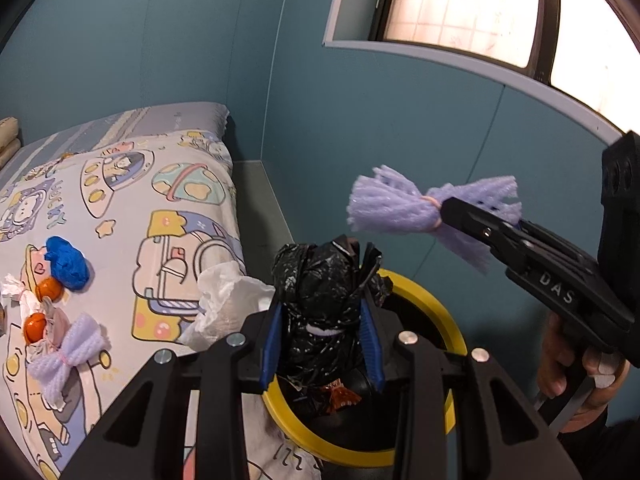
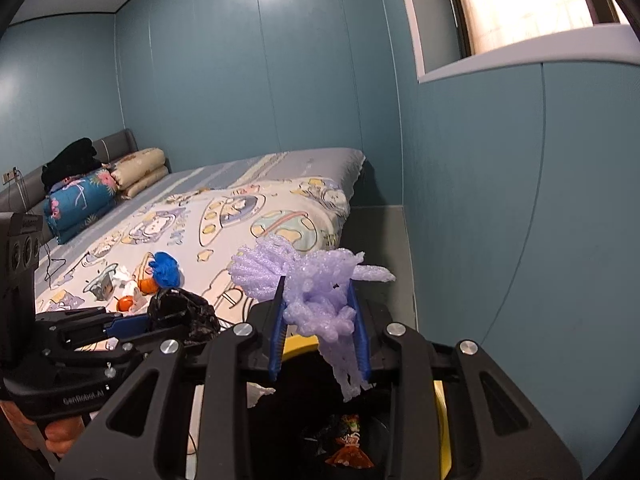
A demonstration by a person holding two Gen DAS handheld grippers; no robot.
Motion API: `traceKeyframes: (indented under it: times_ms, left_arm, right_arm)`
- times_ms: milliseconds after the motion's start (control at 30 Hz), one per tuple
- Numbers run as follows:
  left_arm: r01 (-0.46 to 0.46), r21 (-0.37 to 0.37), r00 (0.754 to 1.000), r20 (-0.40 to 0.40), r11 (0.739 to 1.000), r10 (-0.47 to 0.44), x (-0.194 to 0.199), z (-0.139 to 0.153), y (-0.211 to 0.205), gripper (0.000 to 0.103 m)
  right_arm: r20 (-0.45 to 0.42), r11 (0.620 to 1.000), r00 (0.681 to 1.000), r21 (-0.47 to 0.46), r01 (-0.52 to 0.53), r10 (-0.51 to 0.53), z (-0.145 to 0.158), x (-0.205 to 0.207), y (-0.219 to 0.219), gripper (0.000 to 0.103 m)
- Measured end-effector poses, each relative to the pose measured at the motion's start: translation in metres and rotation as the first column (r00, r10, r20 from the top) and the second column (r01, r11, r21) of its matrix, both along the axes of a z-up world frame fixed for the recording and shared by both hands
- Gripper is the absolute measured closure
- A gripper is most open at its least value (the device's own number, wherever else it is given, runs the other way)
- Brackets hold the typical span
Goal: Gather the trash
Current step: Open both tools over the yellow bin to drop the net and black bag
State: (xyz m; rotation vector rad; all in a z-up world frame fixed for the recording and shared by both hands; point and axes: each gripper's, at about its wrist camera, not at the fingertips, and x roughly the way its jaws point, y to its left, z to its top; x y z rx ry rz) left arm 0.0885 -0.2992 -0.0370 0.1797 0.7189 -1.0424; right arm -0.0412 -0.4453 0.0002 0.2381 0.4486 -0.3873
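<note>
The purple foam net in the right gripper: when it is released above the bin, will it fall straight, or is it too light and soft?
The purple foam net looks very light, so it may drift rather than drop straight into the yellow-rimmed bin. Its fringed ends splay and droop around the right gripper, so it is probably floppy and squashy. The open mesh might snag on the ribbed pads.

I'm seeing the bed [image 1: 188,184] carrying a blue wad [image 1: 66,263], two orange balls [image 1: 49,290], a purple foam bow [image 1: 70,354], and white tissue [image 1: 224,304] sitting at its near edge. Pillows [image 2: 138,172] are lying at the headboard.
</note>
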Motion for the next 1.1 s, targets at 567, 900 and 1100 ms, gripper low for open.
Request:
traceKeyframes:
  times_ms: [567,900,1100]
  left_arm:
    - [0.078,0.028,0.995,-0.06,0.997,-0.076,-0.013,-0.024,-0.012,0.062]
    - [0.057,0.005,0.995,-0.083,0.998,-0.056,-0.008,-0.02,-0.001,0.047]
    - [0.014,-0.007,0.998,-0.064,1.0,-0.014,0.001,-0.01,0.011,0.047]
  right_arm:
    - [-0.057,0.996,0.998,0.083,0.038,-0.033,-0.019,0.007,-0.019,0.053]
    - [-0.02,0.994,0.999,0.096,0.044,-0.042,-0.013,0.002,-0.023,0.051]
    - [0.018,0.996,0.999,0.088,0.035,-0.037,-0.004,-0.001,-0.021,0.05]
